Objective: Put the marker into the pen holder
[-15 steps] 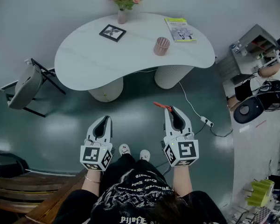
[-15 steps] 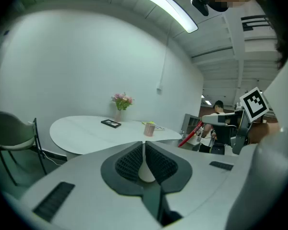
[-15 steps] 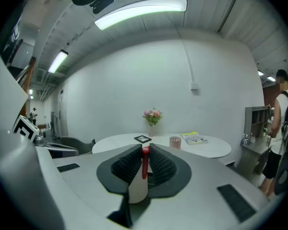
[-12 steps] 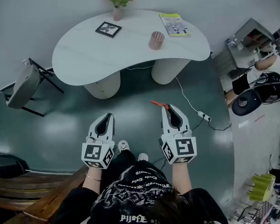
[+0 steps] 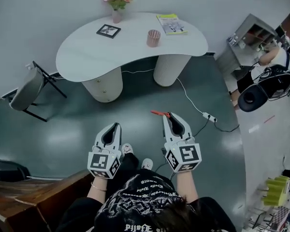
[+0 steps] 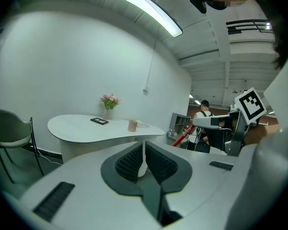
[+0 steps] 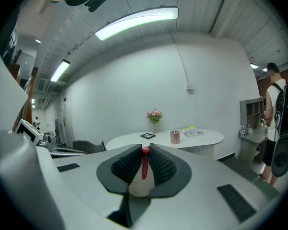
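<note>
A red marker (image 5: 160, 113) sticks out to the left from my right gripper (image 5: 169, 116), which is shut on it. In the right gripper view the marker (image 7: 145, 163) stands upright between the ribbed pads. The pink pen holder (image 5: 153, 37) stands on the white curved table (image 5: 87, 57), far ahead of both grippers; it also shows as the pen holder (image 7: 175, 137) and the pen holder (image 6: 132, 125). My left gripper (image 5: 115, 126) hovers over the floor beside the right one, its jaws shut with nothing between them (image 6: 144, 147).
On the table are a flower vase (image 5: 116, 1), a framed picture (image 5: 108, 31) and a booklet (image 5: 170, 24). A chair (image 5: 29, 88) stands at the left. A power strip (image 5: 209, 117) with its cable lies on the floor. A person (image 5: 275, 66) sits at the right.
The table and pen holder have slid up and to the left in the head view and look a little farther off. Both grippers keep their pose; the marker stays in the right one.
</note>
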The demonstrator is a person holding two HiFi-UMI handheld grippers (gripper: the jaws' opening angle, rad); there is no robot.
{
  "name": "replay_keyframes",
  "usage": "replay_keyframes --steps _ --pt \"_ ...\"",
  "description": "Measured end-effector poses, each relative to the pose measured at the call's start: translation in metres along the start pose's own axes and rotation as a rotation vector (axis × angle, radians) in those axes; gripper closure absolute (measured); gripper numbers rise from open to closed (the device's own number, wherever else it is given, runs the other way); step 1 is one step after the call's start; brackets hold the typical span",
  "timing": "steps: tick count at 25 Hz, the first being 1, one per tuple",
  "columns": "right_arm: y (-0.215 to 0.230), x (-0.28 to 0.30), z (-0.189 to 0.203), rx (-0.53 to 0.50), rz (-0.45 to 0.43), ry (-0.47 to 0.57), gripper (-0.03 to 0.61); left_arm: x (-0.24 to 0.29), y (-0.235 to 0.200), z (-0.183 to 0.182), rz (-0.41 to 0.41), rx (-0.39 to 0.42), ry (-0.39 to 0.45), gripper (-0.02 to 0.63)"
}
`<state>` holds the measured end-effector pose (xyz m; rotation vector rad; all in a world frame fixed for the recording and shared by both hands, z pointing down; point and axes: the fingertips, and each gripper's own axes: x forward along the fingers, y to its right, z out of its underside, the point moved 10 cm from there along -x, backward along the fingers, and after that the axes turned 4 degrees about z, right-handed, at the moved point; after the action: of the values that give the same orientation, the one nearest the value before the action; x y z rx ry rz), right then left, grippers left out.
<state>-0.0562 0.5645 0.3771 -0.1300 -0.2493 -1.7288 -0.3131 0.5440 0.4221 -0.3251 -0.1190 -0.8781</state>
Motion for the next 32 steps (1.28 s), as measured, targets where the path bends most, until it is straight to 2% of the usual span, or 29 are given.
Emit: replay_keyframes --steps 15,24,32 --pt "-0.021 0.053 -0.014 -0.042 0.091 0.051 0.508 0.030 -0.078 -0.024 0.039 0.016 0.061 0.578" --pt "-0.015 0.064 -0.008 -0.011 0.122 0.031 0.508 0.051 -0.074 -0.025 0.108 0.019 0.007 0.578" --pt "0.020 0.087 -0.005 0.006 0.123 0.031 0.508 0.087 -0.062 -0.027 0.117 0.034 -0.006 0.578"
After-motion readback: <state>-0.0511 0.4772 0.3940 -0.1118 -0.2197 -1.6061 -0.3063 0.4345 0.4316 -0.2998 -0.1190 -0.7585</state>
